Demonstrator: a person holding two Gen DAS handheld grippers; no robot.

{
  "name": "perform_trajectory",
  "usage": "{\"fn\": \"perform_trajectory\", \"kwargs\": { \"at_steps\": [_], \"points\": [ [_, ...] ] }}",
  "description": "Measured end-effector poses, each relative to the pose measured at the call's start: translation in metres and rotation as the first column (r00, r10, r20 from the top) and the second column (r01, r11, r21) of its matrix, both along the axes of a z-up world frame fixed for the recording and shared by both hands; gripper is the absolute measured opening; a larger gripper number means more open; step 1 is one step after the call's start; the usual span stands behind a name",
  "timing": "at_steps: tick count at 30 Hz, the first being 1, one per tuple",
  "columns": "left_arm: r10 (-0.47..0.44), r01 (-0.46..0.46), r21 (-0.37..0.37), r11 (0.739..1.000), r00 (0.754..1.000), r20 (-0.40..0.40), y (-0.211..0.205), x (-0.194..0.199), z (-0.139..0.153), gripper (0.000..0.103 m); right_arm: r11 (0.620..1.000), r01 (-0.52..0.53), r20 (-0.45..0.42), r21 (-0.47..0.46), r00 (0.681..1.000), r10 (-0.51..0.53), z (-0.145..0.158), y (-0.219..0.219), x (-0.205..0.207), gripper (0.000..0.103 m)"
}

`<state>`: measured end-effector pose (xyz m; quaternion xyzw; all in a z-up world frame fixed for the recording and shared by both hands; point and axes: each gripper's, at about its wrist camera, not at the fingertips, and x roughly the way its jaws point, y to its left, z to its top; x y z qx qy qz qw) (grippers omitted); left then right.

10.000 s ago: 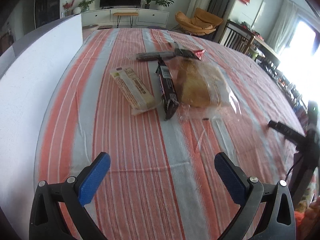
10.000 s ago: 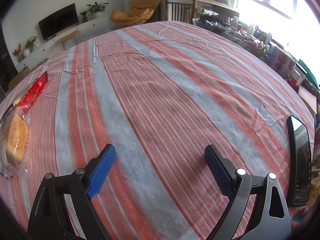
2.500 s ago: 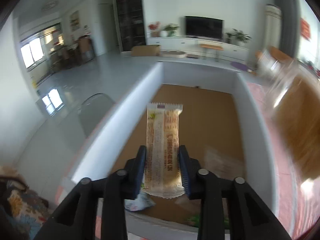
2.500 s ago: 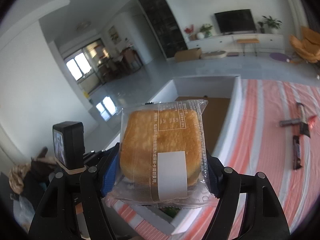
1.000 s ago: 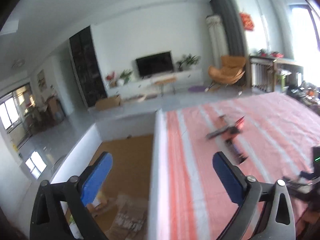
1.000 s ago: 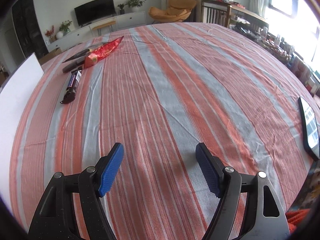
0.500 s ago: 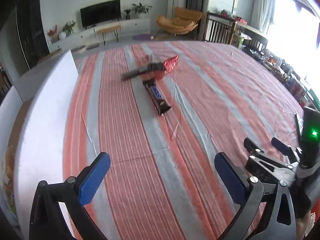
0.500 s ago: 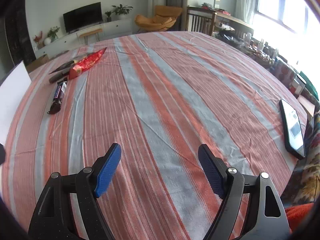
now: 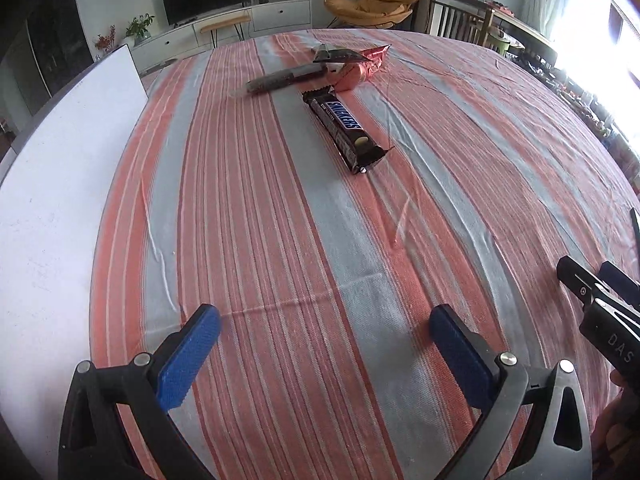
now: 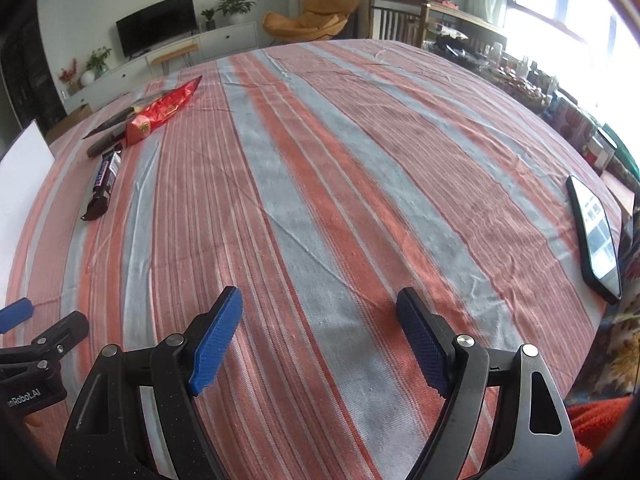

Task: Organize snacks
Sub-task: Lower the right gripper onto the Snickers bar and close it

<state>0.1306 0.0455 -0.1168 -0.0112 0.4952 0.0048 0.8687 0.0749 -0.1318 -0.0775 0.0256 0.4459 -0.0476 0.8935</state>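
A brown Snickers bar lies on the striped tablecloth, well ahead of my open, empty left gripper. Beyond it lie a dark stick-shaped snack and a red foil snack packet with a dark packet beside it. In the right wrist view the Snickers bar, the red packet and the dark stick snack sit at the far left. My right gripper is open and empty over bare cloth near the table's front edge.
A white box wall runs along the table's left side and shows at the left edge of the right wrist view. A black phone lies at the table's right edge. The right gripper's body is at my left gripper's right.
Both grippers held snacks over the white box 2.5 s ago and are now open and empty, back over the table. Over the last half second both views have settled low near the front edge.
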Motion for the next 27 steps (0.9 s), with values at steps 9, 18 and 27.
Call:
{"fn": "perform_trajectory", "kwargs": {
  "at_steps": [9, 18, 27],
  "points": [
    [0.002, -0.002, 0.002, 1.0, 1.0, 0.018, 0.002, -0.002, 0.0, 0.103, 1.0, -0.003, 0.005, 0.007, 1.0, 0.003, 0.0, 0.0, -0.002, 0.085],
    [-0.032, 0.032, -0.001, 0.999, 0.999, -0.015, 0.003, 0.0, 0.001, 0.103, 1.0, -0.006, 0.006, 0.022, 1.0, 0.006, 0.001, -0.001, -0.002, 0.085],
    [-0.078, 0.078, 0.004, 0.997, 0.994, 0.074, 0.011, -0.013, 0.0, 0.103, 0.909, -0.386, -0.009, 0.155, 0.92, 0.392, 0.032, 0.065, 0.061, 0.085]
  ]
}}
